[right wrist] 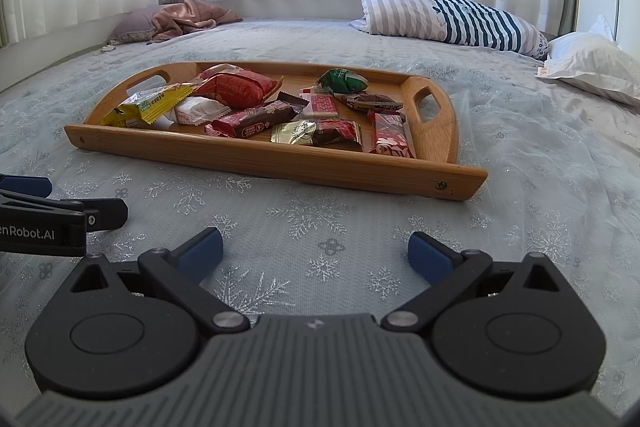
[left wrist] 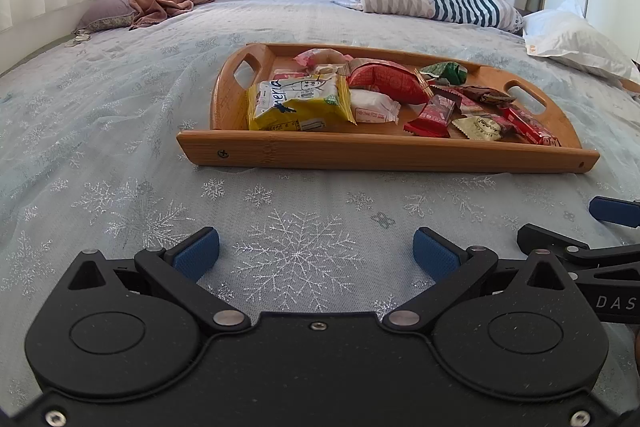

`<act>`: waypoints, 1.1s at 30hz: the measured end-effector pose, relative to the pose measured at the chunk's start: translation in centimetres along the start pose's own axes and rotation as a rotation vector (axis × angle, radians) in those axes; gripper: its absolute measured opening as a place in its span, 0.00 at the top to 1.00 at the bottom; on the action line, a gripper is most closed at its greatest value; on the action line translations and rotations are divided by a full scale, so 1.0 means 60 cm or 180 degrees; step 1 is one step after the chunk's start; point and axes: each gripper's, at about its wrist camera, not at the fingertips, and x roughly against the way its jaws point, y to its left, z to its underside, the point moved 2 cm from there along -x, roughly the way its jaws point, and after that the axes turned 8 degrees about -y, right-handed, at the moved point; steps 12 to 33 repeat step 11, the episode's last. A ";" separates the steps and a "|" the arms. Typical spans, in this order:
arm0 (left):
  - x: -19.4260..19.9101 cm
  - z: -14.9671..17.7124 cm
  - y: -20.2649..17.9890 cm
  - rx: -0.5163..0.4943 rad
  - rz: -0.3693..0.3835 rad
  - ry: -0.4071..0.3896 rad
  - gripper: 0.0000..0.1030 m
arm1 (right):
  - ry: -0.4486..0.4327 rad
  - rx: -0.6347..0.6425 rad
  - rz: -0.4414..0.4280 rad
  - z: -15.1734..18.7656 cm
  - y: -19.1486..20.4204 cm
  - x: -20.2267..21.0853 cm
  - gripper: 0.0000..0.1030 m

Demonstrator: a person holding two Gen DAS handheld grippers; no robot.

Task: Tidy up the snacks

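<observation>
Both grippers are hovering low over the bedspread [left wrist: 120, 131], short of the wooden tray [left wrist: 384, 151], and neither is holding anything: the left gripper [left wrist: 316, 253] is sitting with its 2 blue-padded fingers spread wide, and the right gripper [right wrist: 315, 251] is sitting spread wide too. The snacks are all lying inside the tray, none on the bedspread as far as either view is showing. A yellow packet [left wrist: 298, 103] is leaning at the tray's left end, a white wrapped piece [left wrist: 372, 107] is lying just beside it, and a big red pack [right wrist: 236, 89] is resting behind them. Toward the right end, a green wrapped sweet [right wrist: 344, 79], a gold wrapper [right wrist: 298, 131] and several red bars [right wrist: 390, 135] are overlapping loosely. This is fitting 2 readings: snacks gathered into the tray with the sorting finished, or a jumbled tray waiting to be tidied. Any reach would be calling for a pinch on 1 crinkly wrapper edge without dragging its neighbours.
</observation>
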 end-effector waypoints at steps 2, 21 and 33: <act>0.000 0.000 -0.001 0.0002 0.0001 -0.0003 0.00 | 0.0000 0.0000 0.0000 0.000 0.000 0.000 0.00; 0.000 0.000 -0.001 -0.0005 -0.0007 -0.0013 0.00 | -0.0002 0.0000 0.0000 0.001 0.000 0.000 0.00; 0.000 0.000 -0.001 -0.0005 -0.0007 -0.0013 0.00 | -0.0002 0.0000 0.0000 0.001 0.000 0.000 0.00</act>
